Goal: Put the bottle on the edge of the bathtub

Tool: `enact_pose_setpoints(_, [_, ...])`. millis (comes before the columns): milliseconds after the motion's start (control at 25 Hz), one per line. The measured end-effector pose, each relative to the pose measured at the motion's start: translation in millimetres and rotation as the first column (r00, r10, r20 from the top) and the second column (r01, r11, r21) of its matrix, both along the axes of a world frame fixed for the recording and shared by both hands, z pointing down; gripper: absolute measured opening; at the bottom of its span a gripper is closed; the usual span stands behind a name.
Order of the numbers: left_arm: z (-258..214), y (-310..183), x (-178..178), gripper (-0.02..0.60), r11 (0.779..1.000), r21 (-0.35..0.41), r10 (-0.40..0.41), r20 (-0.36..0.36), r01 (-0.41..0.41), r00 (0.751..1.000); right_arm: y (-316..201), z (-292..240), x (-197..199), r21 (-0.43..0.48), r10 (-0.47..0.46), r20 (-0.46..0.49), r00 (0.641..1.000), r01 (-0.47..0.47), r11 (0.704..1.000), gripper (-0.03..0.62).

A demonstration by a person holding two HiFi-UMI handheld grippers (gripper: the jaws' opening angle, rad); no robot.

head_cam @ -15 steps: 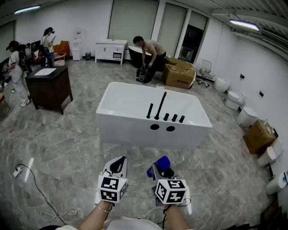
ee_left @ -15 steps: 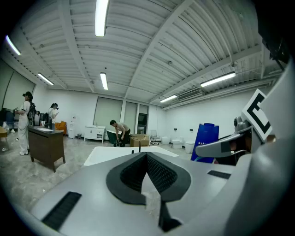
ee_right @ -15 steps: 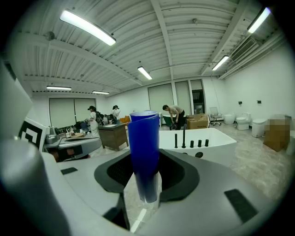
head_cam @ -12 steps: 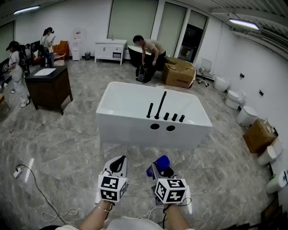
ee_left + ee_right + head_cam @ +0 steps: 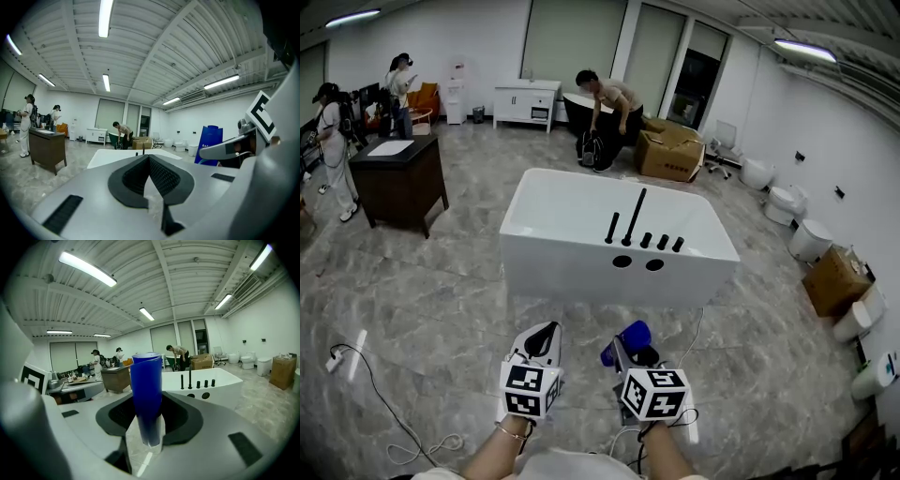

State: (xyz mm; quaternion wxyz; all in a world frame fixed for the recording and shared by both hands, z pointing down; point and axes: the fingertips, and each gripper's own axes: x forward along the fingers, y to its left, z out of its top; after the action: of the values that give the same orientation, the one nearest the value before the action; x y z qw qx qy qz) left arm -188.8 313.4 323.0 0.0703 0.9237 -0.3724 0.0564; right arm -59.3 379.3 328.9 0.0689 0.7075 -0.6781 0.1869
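Note:
My right gripper (image 5: 623, 349) is shut on a blue bottle (image 5: 625, 339), which stands upright between the jaws in the right gripper view (image 5: 146, 397). The white bathtub (image 5: 572, 264) stands ahead on the marble floor, with black tap fittings (image 5: 634, 228) on its near rim. The tub also shows past the bottle (image 5: 225, 378). My left gripper (image 5: 541, 343) is shut with nothing in it, its jaws meeting in the left gripper view (image 5: 150, 176). The blue bottle (image 5: 209, 143) shows at the right there. Both grippers are held short of the tub.
A dark wooden vanity (image 5: 394, 178) stands left of the tub. Cardboard boxes (image 5: 672, 152) and a bending person (image 5: 607, 103) are behind it. Toilets (image 5: 811, 239) and a box (image 5: 836, 281) line the right wall. A cable (image 5: 394, 412) lies on the floor at left.
The view has shifted slightly toward the tub. Both grippers keep their places, and the bottle stays held.

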Motion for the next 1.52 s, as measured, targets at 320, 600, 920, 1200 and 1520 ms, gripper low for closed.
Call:
enact_pose_setpoints(320, [13.9,-4.6,-15.2,0.011,0.999,-0.031,0.006,-0.002,-0.006,1.000,0.5,11.5,-15.3,-0.019,0.008,0.026,1.000,-0.007,1.000,0.170])
enact_pose_setpoints(600, [22.4,-19.4,-5.2,0.011,0.999,-0.045,0.001,0.020,0.000,1.000,-13.7,21.3,-0.5,-0.032,0.015,0.052,0.999,-0.013,0.999,0.170])
enact_pose_setpoints(920, [25.7,-58.4,19.9,0.011,0.998,-0.051,-0.034,0.027,0.035,0.999,-54.2,26.6,30.7,-0.052,-0.009,0.044,0.999,0.011,0.999,0.170])
enact_pose_setpoints(1200, [29.4,-88.0,50.7,0.011,0.998,-0.051,-0.044,0.041,0.046,0.998,-92.6,28.2,61.8,-0.057,-0.027,0.051,0.998,0.030,0.998,0.170])
enact_pose_setpoints(1520, [30.4,-120.1,82.1,0.011,0.997,-0.052,-0.053,0.054,0.056,0.997,-125.8,34.4,95.2,-0.061,-0.038,0.075,0.997,0.042,0.997,0.170])
